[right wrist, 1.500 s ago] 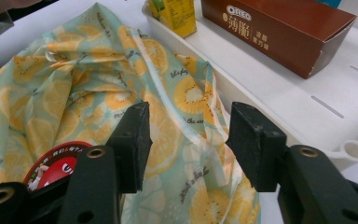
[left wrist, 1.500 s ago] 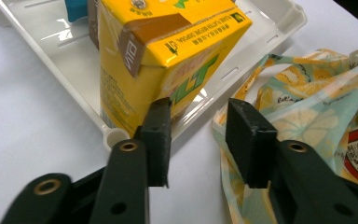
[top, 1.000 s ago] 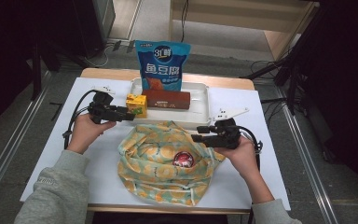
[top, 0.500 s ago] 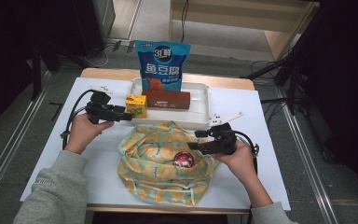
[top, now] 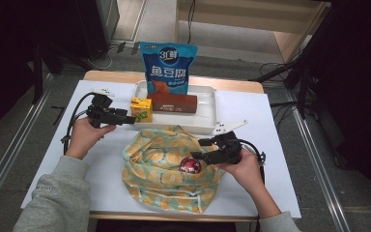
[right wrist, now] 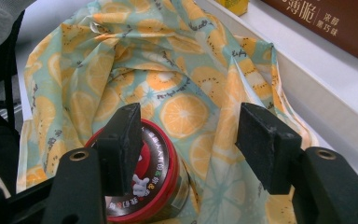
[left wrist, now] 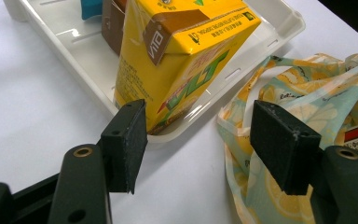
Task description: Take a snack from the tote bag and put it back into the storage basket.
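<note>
Since 1 second ago, the right gripper (top: 199, 149) has shifted down the high view, from the bag's right edge to a spot over the bag (top: 166, 169) beside the can (top: 190, 166); its jaws have just been opening, with fabric and part of the red lid between them but no pad pressing. Both jaws of the left gripper (top: 128, 117) have likewise just been opening and now stand wide apart, holding nothing. Its tips lie just short of the carton (left wrist: 177, 60), which leans tilted on the near rim of the tray (top: 207, 121). Behind the carton lies a brown box (top: 172, 102), and a blue pouch (top: 168, 67) stands upright at the tray's far side. In the right gripper view, the can (right wrist: 144, 182) lies nestled in the bag's folds (right wrist: 168, 70), lid toward the camera.
</note>
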`<control>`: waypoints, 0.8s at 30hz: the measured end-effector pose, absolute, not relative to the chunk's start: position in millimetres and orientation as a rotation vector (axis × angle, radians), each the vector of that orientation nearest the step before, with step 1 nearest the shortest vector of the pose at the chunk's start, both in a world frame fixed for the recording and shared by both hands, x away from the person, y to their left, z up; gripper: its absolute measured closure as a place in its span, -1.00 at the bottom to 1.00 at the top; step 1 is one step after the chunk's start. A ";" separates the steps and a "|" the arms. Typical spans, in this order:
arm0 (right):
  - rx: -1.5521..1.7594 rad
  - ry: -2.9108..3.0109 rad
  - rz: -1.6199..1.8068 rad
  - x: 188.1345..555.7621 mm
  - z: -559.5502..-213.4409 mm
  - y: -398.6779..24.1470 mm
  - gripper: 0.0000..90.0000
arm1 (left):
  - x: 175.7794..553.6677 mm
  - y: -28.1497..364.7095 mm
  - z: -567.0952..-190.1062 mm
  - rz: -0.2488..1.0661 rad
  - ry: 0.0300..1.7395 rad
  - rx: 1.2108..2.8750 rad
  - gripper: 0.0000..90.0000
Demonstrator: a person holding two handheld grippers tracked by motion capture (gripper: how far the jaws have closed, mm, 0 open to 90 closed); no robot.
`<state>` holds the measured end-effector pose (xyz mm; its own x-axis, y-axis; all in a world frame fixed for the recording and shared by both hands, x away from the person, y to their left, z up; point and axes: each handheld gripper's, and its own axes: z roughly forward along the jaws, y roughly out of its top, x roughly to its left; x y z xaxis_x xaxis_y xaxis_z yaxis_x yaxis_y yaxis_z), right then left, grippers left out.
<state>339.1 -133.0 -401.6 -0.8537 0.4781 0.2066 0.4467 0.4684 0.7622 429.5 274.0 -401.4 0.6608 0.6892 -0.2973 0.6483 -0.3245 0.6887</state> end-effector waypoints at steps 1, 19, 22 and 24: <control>0.842 2.663 1.364 338.2 -401.7 -132.5 -0.09 | 429.6 274.4 -401.4 0.063 1.035 2.048 -0.18; 0.814 2.663 1.355 330.1 -405.0 -126.6 -0.09 | 430.0 275.6 -402.5 0.071 1.043 2.056 -0.18; 0.801 2.662 1.368 326.6 -403.2 -125.7 -0.08 | 430.1 276.2 -402.3 0.070 1.044 2.054 -0.18; 0.795 2.662 1.369 325.4 -403.2 -124.7 -0.08 | 430.2 276.1 -402.4 0.073 1.045 2.056 -0.18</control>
